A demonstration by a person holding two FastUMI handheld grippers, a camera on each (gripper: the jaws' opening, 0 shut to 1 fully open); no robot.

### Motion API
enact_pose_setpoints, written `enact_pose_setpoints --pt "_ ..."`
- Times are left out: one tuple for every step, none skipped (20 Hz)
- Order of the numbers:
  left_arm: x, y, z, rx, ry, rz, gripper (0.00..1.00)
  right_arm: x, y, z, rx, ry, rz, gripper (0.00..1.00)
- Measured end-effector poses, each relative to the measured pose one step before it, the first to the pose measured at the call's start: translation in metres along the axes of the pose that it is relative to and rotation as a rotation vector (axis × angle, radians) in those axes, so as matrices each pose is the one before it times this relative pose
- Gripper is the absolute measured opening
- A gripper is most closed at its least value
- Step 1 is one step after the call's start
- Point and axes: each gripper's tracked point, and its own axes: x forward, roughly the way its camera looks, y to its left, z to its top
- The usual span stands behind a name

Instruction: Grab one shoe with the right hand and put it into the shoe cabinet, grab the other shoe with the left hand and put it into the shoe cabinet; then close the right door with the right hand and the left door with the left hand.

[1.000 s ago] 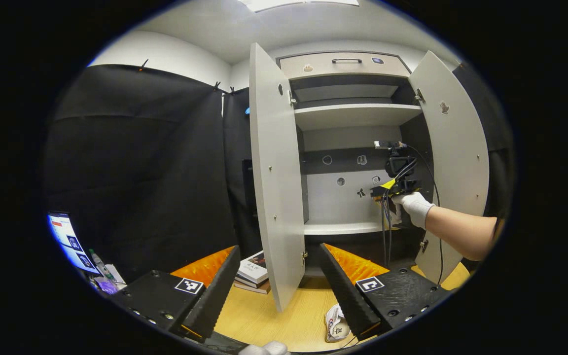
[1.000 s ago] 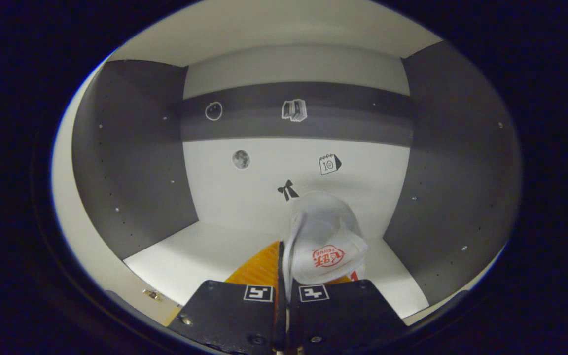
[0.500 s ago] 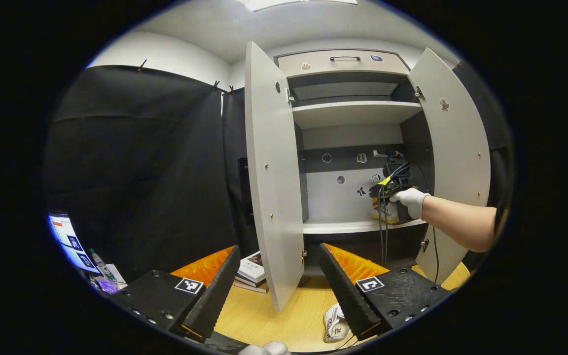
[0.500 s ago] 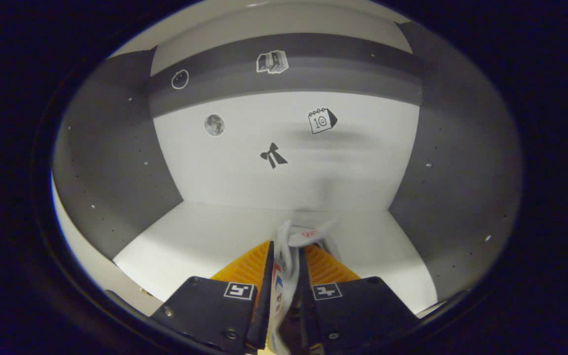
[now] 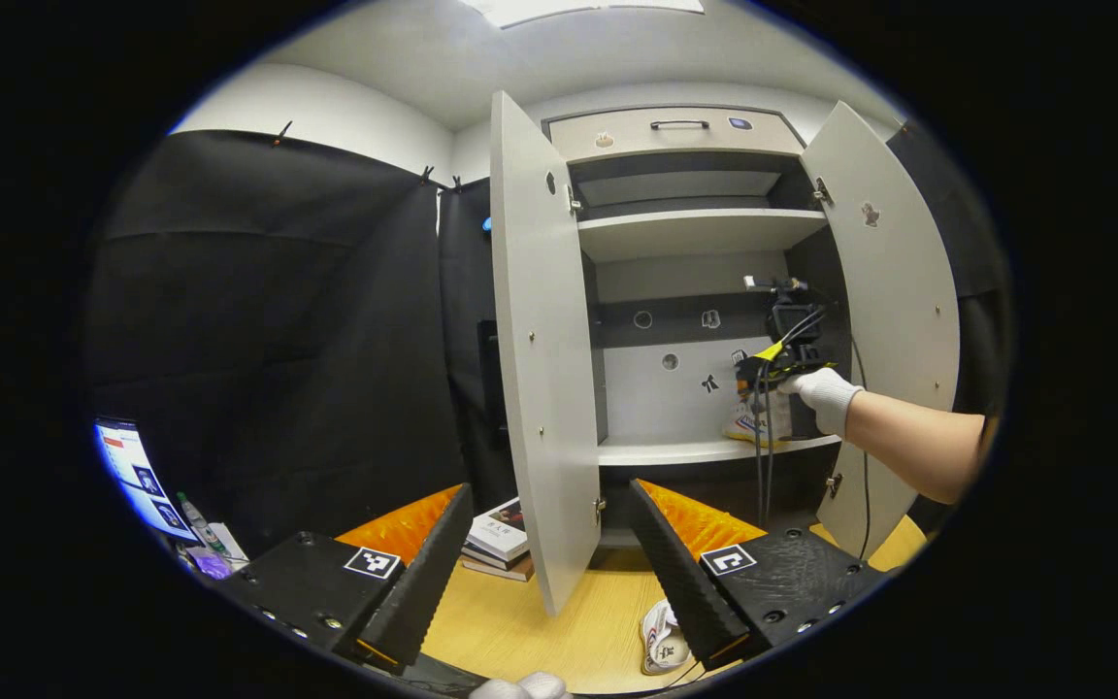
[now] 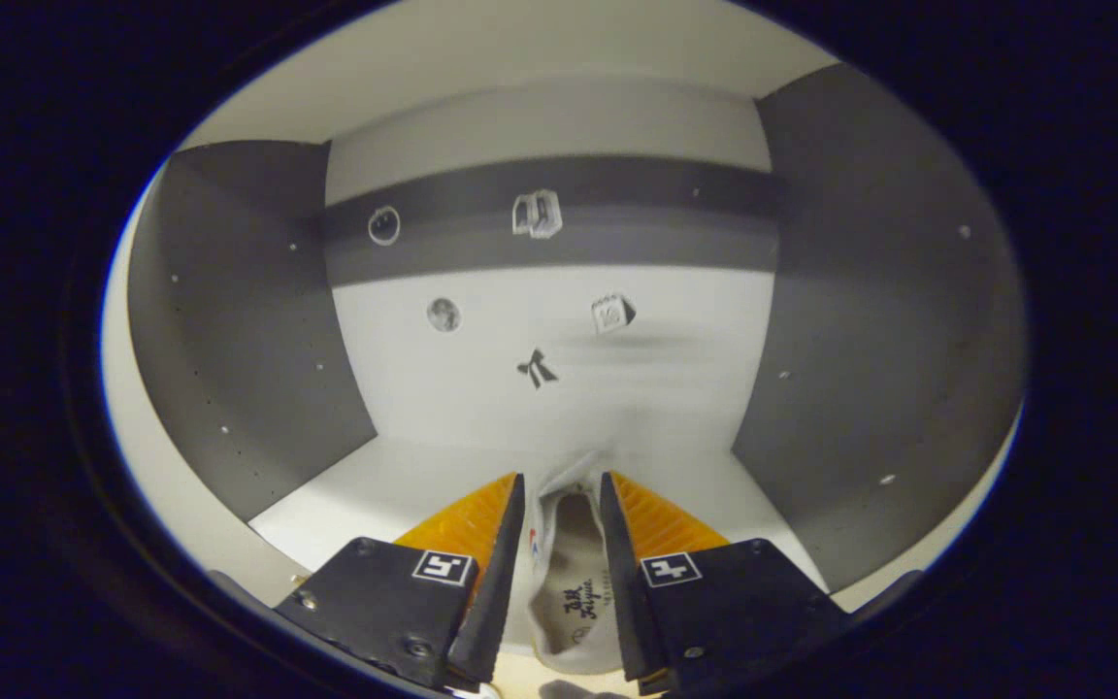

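While the right gripper (image 6: 554, 582), jaws parted, straddled the first white shoe (image 6: 569, 592) on the cabinet shelf (image 6: 394, 485) at lower centre, the left gripper (image 5: 540, 573) waited open; next, withdrawal toward the second shoe (image 5: 661, 636).

Left gripper view: set low over the tabletop (image 5: 520, 631), well back from the shoe cabinet (image 5: 695, 233), facing it and tilted slightly up, taking in both open doors, the shelves and ceiling beyond. Own jaws spread wide at the bottom of that view. Farther off, the right gripper (image 5: 763, 374) and its gloved hand (image 5: 826, 398) seen from behind, reaching into the middle compartment.

Right gripper view: set inside that same compartment, close above the shelf (image 6: 394, 490), facing the back panel (image 6: 559, 340) head-on, side walls curving in at either edge.

Shared between both: the back panel with its small stickers (image 5: 709, 383), the shelf, and the shoe (image 6: 569, 573) there.
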Motion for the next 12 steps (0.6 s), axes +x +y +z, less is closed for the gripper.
enact_pose_setpoints --pt "-0.00093 -0.00026 -0.00025 -0.00094 -0.00011 -0.00507 0.96 -0.01823 0.00036 0.00784 -0.00904 -0.04450 -0.00017 0.49" --pt "-0.00026 -0.00118 -0.00041 -0.00269 -0.00230 -0.00756 0.96 -0.02121 0.00347 0.00863 -0.00281 -0.04357 0.01469 0.66" --pt "0.00006 -0.00153 -0.00015 -0.00353 -0.00083 -0.00885 0.96 -0.02049 0.00253 0.01013 -0.00067 -0.03439 0.00996 0.83" --pt "-0.00058 -0.00223 -0.00016 -0.00405 -0.00201 -0.01234 0.96 -0.02157 0.00074 0.00679 0.00262 -0.03466 0.00566 1.00" --pt "0.00036 -0.00164 -0.00084 -0.00288 0.00163 -0.01176 0.96 -0.02072 0.00427 0.00590 0.00490 -0.02903 0.01149 1.00" --pt "-0.00033 -0.00175 0.00019 -0.00126 -0.00372 -0.01440 0.96 -0.02121 0.00100 0.00441 -0.00416 -0.01815 0.00885 1.00" --pt "0.00122 -0.00144 -0.00057 -0.00025 -0.00098 -0.01290 0.96 -0.02320 -0.00005 0.00541 -0.00456 -0.02782 0.00714 0.97" --pt "-0.00010 -0.00203 -0.00093 -0.00162 0.00254 -0.01567 1.00 -0.02059 -0.00197 0.00556 -0.01205 -0.03483 0.00002 1.00" --pt "-0.00011 -0.00244 -0.00081 -0.00113 -0.00006 -0.01602 0.96 -0.02221 -0.00250 0.00406 -0.00541 -0.02097 -0.00535 0.97" --pt "-0.00046 -0.00318 -0.00107 -0.00152 0.00219 -0.01738 0.96 -0.01981 -0.00244 -0.00160 0.00826 -0.01253 -0.00228 0.97" --pt "-0.00008 -0.00267 -0.00094 -0.00245 0.00040 -0.01759 0.96 -0.02018 -0.00339 -0.00250 0.00876 0.00168 0.00127 0.97" --pt "0.00028 -0.00335 -0.00022 -0.00586 0.00220 -0.02015 0.96 -0.01870 -0.00309 -0.00302 0.00823 -0.00066 0.00264 0.97"
